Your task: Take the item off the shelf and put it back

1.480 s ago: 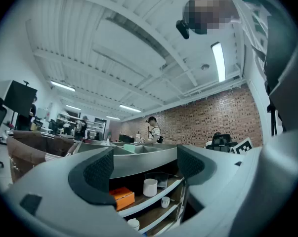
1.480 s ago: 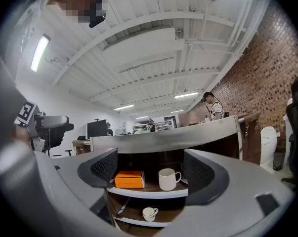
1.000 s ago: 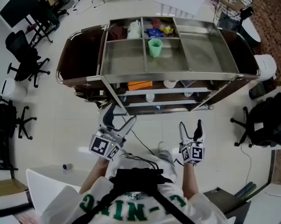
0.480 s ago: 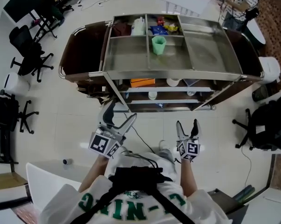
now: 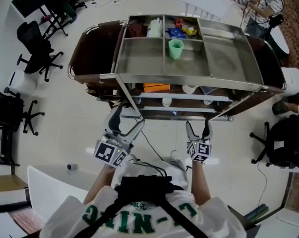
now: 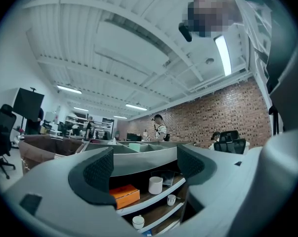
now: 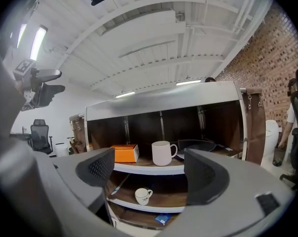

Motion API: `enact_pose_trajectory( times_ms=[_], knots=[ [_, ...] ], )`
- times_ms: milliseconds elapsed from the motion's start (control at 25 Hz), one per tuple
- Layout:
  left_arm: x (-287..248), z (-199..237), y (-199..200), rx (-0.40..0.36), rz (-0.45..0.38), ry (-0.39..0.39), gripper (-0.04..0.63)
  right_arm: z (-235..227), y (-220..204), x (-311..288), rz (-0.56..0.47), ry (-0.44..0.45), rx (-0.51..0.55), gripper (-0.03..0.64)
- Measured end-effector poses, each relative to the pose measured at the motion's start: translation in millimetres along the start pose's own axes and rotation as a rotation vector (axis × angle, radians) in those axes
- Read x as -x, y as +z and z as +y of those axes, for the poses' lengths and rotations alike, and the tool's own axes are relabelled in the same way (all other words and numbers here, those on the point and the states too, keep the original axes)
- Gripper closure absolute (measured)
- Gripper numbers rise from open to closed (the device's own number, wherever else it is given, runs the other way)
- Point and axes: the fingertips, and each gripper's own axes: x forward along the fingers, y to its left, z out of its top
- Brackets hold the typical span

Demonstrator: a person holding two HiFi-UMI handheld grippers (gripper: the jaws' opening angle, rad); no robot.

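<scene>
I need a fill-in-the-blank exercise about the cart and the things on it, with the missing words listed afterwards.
On the shelf of the cart, the white mug stands beside an ____ box. In the right gripper view, the mug's handle points to the ____. In the cart's top tray, the cup is ____ in colour.
Missing words: orange; right; green.
</scene>
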Motion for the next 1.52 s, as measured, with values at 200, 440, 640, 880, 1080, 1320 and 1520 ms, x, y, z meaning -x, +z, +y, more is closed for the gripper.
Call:
enact_pose_trajectory(
  times_ms=[200, 440, 640, 880, 1080, 1320, 1520],
  knots=[
    [7, 7, 1, -0.012, 0.0, 0.04, 0.219, -9, -7, -22, 0.001, -0.023, 0.046, 0.07],
    [7, 2, 19, 0.033, 0.005, 0.075, 0.219, -20, -14, -74, 0.021, -0.011, 0.046, 0.04],
    [14, 3, 20, 0.02, 0.001, 0.118, 0.219, -23, -38, -114, 0.09, 0.026, 0.068, 0.041],
    [24, 11, 24, 0.004, 0.007, 0.188, 0.219, -26, -60, -155, 0.155, 0.07, 0.039, 0.071],
    [30, 15, 27, -0.005, 0.011, 0.243, 0.219, -34, -55, -185, 0.169, 0.046, 0.014, 0.072],
    [34, 15, 27, -0.009, 0.027, 0.28, 0.219, -43, -61, -221, 0.207, 0.053, 0.042, 0.075],
    [39, 21, 25, -0.002, 0.039, 0.313, 0.219, -29, -57, -238, 0.255, 0.054, 0.082, 0.077]
  ],
)
